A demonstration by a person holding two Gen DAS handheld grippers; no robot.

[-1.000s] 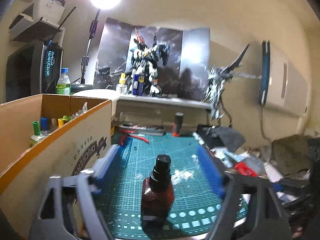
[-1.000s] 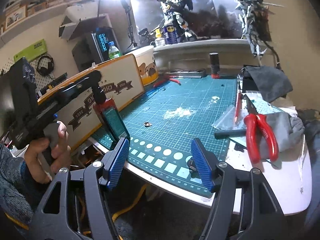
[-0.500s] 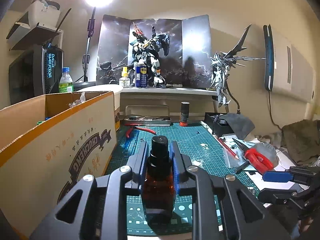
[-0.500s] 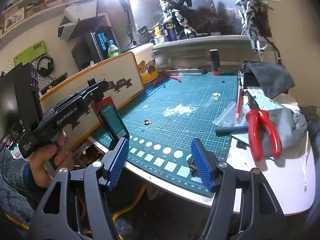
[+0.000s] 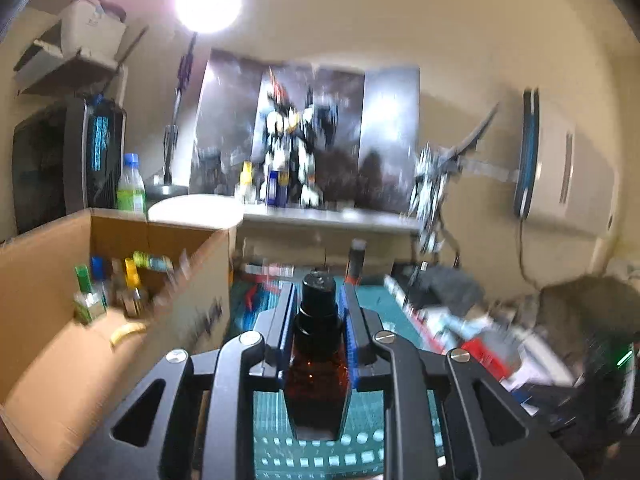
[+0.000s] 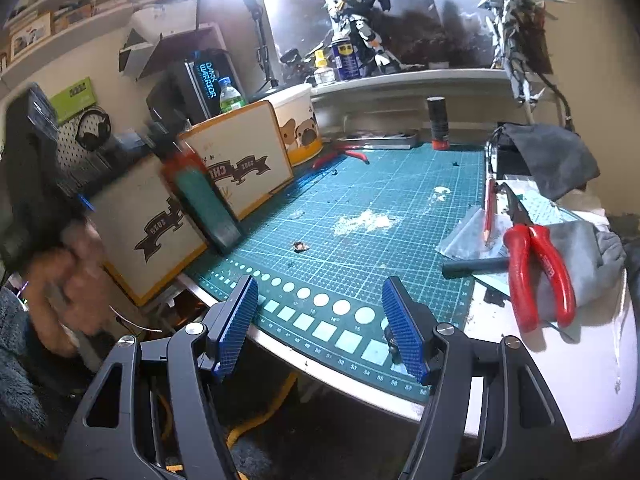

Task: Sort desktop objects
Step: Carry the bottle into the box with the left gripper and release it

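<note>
Lifted now, off the green cutting mat [image 6: 360,216] where it stood a second ago: amber spray bottle [image 5: 318,364], black cap up, clamped between the blue pads of the left gripper [image 5: 318,312]. Blurred all round in the left wrist view, so clearly on the move. Seen from the right wrist as a tilted bottle [image 6: 204,200] with a teal label, hanging above the mat's left edge, just in front of the cardboard box [image 6: 236,164]. Gripped lower down by a blurred left hand [image 6: 68,280].

Open-topped box [image 5: 52,300] to the left of the bottle, holding several small bottles [image 5: 112,288] with green, blue and yellow caps.

Right gripper [image 6: 320,324] parked low at the near edge of the desk, blue pads wide apart, nothing between them.

Over on the right side: red-handled pliers [image 6: 540,272] lying on a grey cloth [image 6: 592,256], a red pencil [image 6: 489,208] just beside. Black spray can with red base [image 6: 437,122] upright at the far end of the mat.
</note>
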